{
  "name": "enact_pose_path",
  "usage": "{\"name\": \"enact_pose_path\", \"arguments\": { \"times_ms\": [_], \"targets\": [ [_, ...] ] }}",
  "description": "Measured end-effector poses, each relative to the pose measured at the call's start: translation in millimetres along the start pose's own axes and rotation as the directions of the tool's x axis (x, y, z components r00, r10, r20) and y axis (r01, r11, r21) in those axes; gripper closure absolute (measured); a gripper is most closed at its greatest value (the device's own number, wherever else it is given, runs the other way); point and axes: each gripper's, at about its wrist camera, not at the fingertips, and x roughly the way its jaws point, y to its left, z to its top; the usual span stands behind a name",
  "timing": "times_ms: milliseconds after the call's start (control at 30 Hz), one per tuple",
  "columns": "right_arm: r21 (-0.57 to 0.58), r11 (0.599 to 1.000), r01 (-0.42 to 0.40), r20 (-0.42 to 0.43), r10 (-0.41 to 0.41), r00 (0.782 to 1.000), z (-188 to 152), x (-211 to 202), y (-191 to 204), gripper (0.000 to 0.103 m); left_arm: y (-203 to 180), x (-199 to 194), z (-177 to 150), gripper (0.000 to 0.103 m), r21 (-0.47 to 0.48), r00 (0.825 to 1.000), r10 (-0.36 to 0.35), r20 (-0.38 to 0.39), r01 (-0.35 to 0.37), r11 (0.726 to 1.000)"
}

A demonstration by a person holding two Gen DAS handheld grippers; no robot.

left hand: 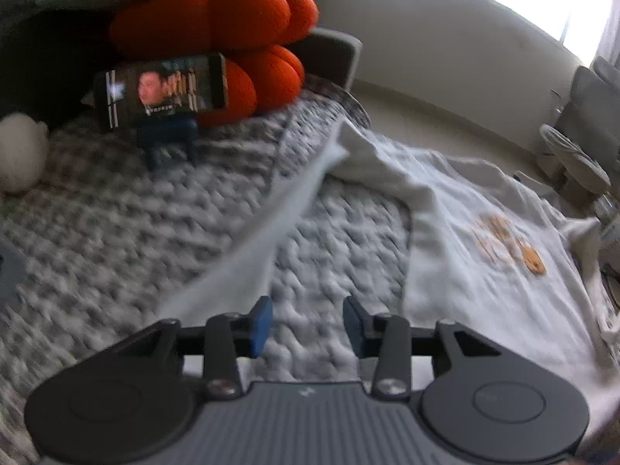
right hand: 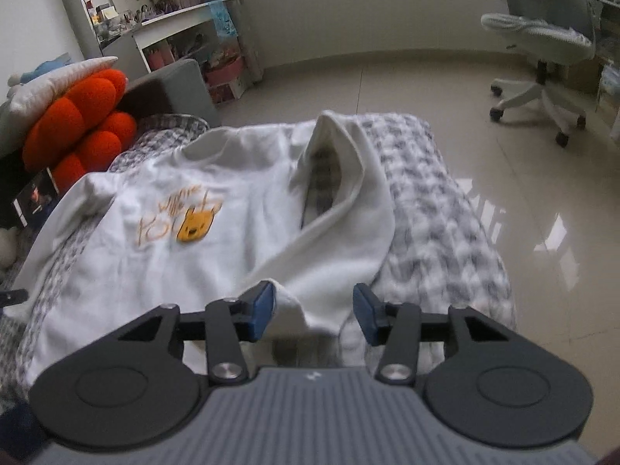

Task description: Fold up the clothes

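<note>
Left tool (left hand: pixel 306 325) stands part-open with nothing between its blue pads, a white sleeve (left hand: pixel 271 217) trailing just beside its left pad over the grey-and-white knitted blanket (left hand: pixel 116 232). Right tool (right hand: pixel 314 316) is likewise part-open, the cuff (right hand: pixel 294 310) lying loose between its pads, unpressed. Beyond, the white sweatshirt (right hand: pixel 162 263) lies spread, print up; an orange cushion (right hand: pixel 81 124) sits farther back.

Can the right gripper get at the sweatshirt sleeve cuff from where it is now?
Probably yes. The right gripper has its jaws open, and the white sweatshirt's sleeve cuff lies on the knitted blanket right between them, with nothing covering it.
</note>
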Motion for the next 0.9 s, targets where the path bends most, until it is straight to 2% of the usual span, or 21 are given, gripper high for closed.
{"name": "enact_pose_path", "arguments": {
  "times_ms": [100,300,433,533,567,633,667,700,733,767,833,867,900],
  "targets": [
    [0.007,1.0,0.013,0.002,-0.013,1.0,14.1,14.5,-1.8,0.05,5.8,3.3,11.8,0.048,0.004,0.999,0.029,0.022,-0.029,1.0],
    [0.031,0.998,0.051,0.019,-0.051,0.999,44.8,38.6,-7.8,0.047,5.4,22.4,26.1,0.037,0.044,0.998,0.063,0.031,-0.065,0.997],
    [0.012,0.996,0.093,0.011,-0.093,0.996,58.6,58.4,-8.7,0.04,0.0,41.0,28.7,0.035,0.104,0.993,0.114,0.03,-0.117,0.988],
    [-0.008,0.99,0.137,-0.01,-0.137,0.99,65.3,77.3,-9.7,0.039,0.7,53.6,31.1,0.035,0.123,0.988,0.149,0.03,-0.152,0.981],
    [-0.017,0.988,0.154,-0.017,-0.154,0.988,66.3,84.0,-9.9,0.039,1.6,56.9,31.9,0.037,0.127,0.987,0.155,0.031,-0.158,0.979],
    [-0.038,0.985,0.171,-0.024,-0.172,0.985,68.0,94.1,-9.8,0.039,3.5,62.9,33.8,0.072,0.144,0.984,0.174,0.03,-0.176,0.974],
    [-0.052,0.983,0.176,-0.027,-0.178,0.984,68.7,98.5,-8.8,0.039,5.8,65.4,35.7,0.094,0.14,0.983,0.183,0.024,-0.184,0.973],
    [-0.078,0.98,0.184,-0.03,-0.187,0.982,69.6,102.4,-6.8,0.04,8.3,67.6,37.7,0.099,0.135,0.981,0.191,0.02,-0.192,0.972],
    [-0.105,0.976,0.193,-0.033,-0.197,0.98,70.6,106.2,-4.6,0.057,11.7,67.9,40.7,0.1,0.122,0.98,0.196,0.025,-0.197,0.973],
    [-0.138,0.966,0.216,-0.034,-0.223,0.974,72.0,109.6,-1.9,0.082,15.0,67.5,44.5,0.1,0.113,0.977,0.208,0.035,-0.211,0.971],
    [-0.177,0.949,0.262,-0.029,-0.272,0.962,77.1,112.6,-0.6,0.086,21.3,63.8,54.9,0.101,0.099,0.969,0.239,0.066,-0.245,0.964],
    [-0.183,0.945,0.272,-0.017,-0.279,0.96,80.8,111.7,-1.0,0.093,25.4,61.1,61.1,0.101,0.087,0.964,0.252,0.083,-0.259,0.962],
    [-0.185,0.938,0.293,0.009,-0.296,0.955,85.6,107.4,-2.0,0.094,29.6,58.3,67.2,0.101,0.075,0.959,0.264,0.099,-0.272,0.959]
  ]
}}
